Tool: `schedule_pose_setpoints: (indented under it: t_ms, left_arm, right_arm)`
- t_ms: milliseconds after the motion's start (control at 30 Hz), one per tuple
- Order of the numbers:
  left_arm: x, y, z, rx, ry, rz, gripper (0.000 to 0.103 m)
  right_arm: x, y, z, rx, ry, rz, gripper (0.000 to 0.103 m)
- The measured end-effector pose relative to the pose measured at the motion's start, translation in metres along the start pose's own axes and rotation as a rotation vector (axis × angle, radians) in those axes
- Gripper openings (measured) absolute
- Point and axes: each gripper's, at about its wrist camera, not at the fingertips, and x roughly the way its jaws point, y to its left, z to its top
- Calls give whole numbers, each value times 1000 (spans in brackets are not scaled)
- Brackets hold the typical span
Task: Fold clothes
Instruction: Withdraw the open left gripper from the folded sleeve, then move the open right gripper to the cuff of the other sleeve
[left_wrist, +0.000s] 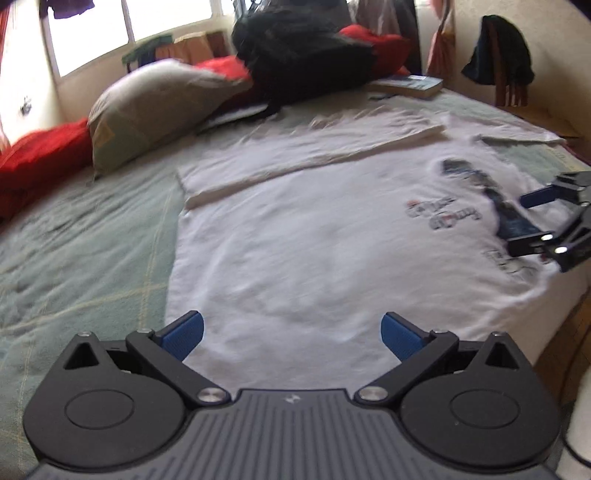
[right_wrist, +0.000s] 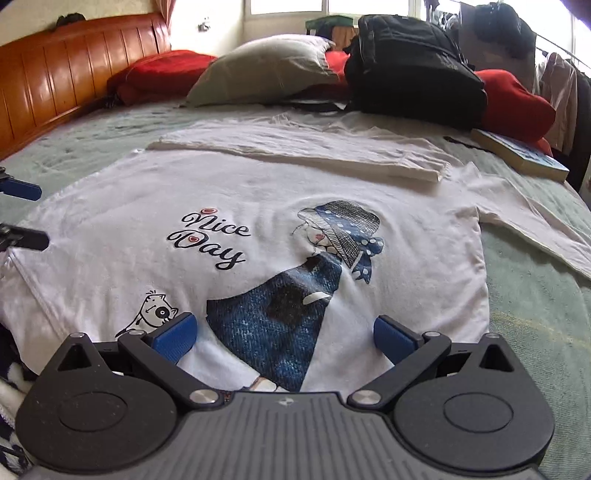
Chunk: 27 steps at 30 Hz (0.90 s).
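Note:
A white T-shirt (left_wrist: 295, 240) (right_wrist: 258, 177) lies flat on the bed, printed side up, reading "Nice Day" beside a figure in a blue hat. Its far side is folded over into a long band (left_wrist: 314, 147) (right_wrist: 295, 147). One sleeve (right_wrist: 535, 236) stretches out to the right. My left gripper (left_wrist: 291, 328) (right_wrist: 27, 214) hovers open over the plain hem end of the shirt. My right gripper (right_wrist: 284, 328) (left_wrist: 524, 221) hovers open over the printed end, near the blue skirt of the figure. Neither holds any cloth.
The green bedspread (left_wrist: 74, 240) (right_wrist: 535, 314) borders the shirt. Beyond it lie a beige pillow (left_wrist: 155, 103) (right_wrist: 266, 62), red cushions (left_wrist: 40, 158) (right_wrist: 162, 74), a black backpack (left_wrist: 306, 55) (right_wrist: 417, 62) and a book (left_wrist: 410, 85) (right_wrist: 524, 155). A wooden headboard (right_wrist: 55, 74) runs along the left.

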Motion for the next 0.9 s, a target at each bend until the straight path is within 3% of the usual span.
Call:
schedule_pose_setpoints:
  t_ms: [133, 300, 400, 633, 800, 900]
  left_arm:
    - [8, -26, -12, 7, 25, 1, 102]
    - [2, -23, -34, -221, 18, 43, 102]
    - [-11, -36, -25, -170, 2, 78, 102]
    - [-25, -70, 37, -51, -127, 96, 102]
    - [-9, -98, 41, -94, -142, 84, 102]
    - [2, -112, 30, -137, -109, 40, 102]
  right_arm:
    - [-4, 2, -4, 0, -7, -13, 103]
    - [-14, -1, -13, 3, -20, 5, 103]
    - [-20, -6, -14, 17, -28, 29, 103]
    - [-30, -19, -18, 74, -27, 81, 103]
    - [-45, -38, -26, 109, -24, 146, 103]
    - [-72, -66, -23, 166, -125, 202, 103]
